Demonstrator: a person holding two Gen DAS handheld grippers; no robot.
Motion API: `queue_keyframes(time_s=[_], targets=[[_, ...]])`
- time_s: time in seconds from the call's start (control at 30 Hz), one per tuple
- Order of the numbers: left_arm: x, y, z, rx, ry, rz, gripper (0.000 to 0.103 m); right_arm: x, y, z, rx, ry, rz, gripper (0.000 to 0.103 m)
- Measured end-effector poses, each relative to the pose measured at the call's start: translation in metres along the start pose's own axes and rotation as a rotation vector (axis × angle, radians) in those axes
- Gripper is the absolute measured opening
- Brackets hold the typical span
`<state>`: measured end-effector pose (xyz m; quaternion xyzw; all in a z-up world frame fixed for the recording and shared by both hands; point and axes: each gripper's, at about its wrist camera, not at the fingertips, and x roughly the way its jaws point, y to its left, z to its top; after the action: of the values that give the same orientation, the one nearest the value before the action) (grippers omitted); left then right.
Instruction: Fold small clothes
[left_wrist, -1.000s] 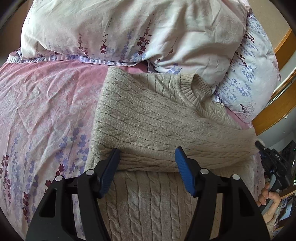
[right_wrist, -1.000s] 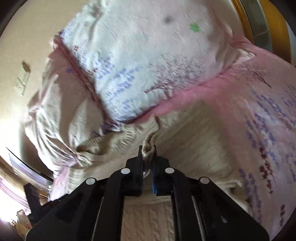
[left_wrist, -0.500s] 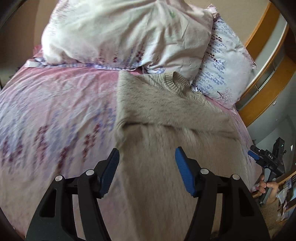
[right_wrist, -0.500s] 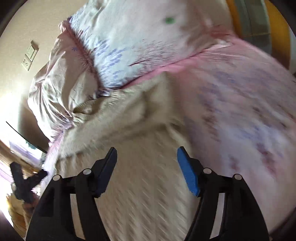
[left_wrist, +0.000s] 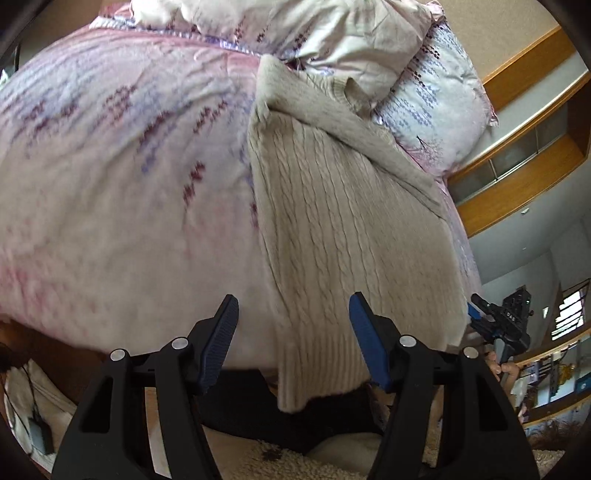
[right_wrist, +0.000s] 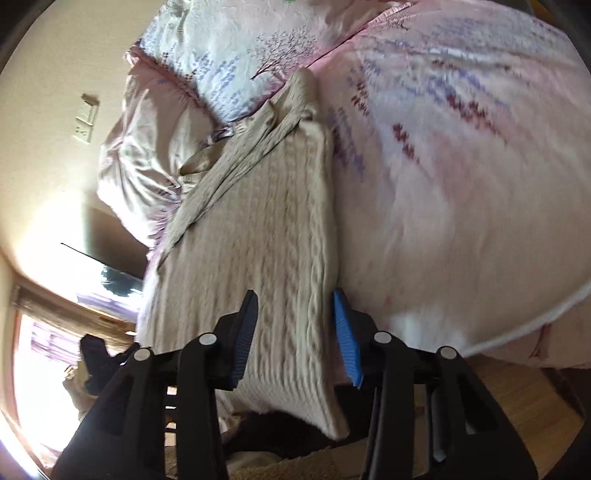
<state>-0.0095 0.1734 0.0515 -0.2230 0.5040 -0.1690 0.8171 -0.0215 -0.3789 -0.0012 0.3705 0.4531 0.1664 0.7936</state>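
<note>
A beige cable-knit sweater (left_wrist: 354, 221) lies lengthwise on a bed covered by a pink floral duvet (left_wrist: 122, 177), its ribbed hem hanging over the near edge of the mattress. The knit shows raised vertical cable ropes down the body, and one sleeve is folded diagonally across the chest, below the ribbed collar that sits against the pillows (left_wrist: 369, 40). These pillows are crinkled pale cotton printed with purple sprigs. The left gripper (left_wrist: 291, 339) hovers low at the foot of the bed, level with the draped hem, its blue ribbed pads spread wide with nothing held; the hem's left corner hangs between them in the left wrist view. The right gripper (right_wrist: 301, 334) hangs at the hem's other corner, its jaws parted and empty, the edge of the sweater (right_wrist: 266, 236) running between the pads, though whether they touch the knit I cannot tell. Cream shaggy rug (left_wrist: 314, 465) shows beneath the grippers.
</note>
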Motion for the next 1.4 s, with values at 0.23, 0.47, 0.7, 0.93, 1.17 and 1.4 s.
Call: queue_keyframes(time_s=[0.23,0.47,0.7,0.93,1.17,1.4], targets=[[-0.003,-0.006,-0.029,-0.045,0.035,-0.08,0.044,0.001,-0.006,-0.025,0.037,0.072,0.127,0.028],[0.002,-0.014,-0.033,-0.065,0.052,-0.148,0.028,0.009,-0.001,-0.042,0.001,0.117,0.134,0.01],[0.011,-0.026,-0.027,-0.021,0.076,-0.1,0.01,0.002,0.018,-0.039,-0.081,0.083,0.124,0.008],[0.003,-0.029,-0.023,0.028,0.067,-0.042,0.008,-0.02,0.047,-0.026,-0.191,-0.042,0.104,0.008],[-0.005,-0.011,-0.019,-0.016,0.048,-0.046,0.007,-0.029,0.056,-0.015,-0.225,-0.11,0.111,0.008],[-0.029,-0.023,0.016,0.014,-0.088,-0.119,0.007,-0.038,0.074,0.006,-0.251,-0.221,0.132,0.008]])
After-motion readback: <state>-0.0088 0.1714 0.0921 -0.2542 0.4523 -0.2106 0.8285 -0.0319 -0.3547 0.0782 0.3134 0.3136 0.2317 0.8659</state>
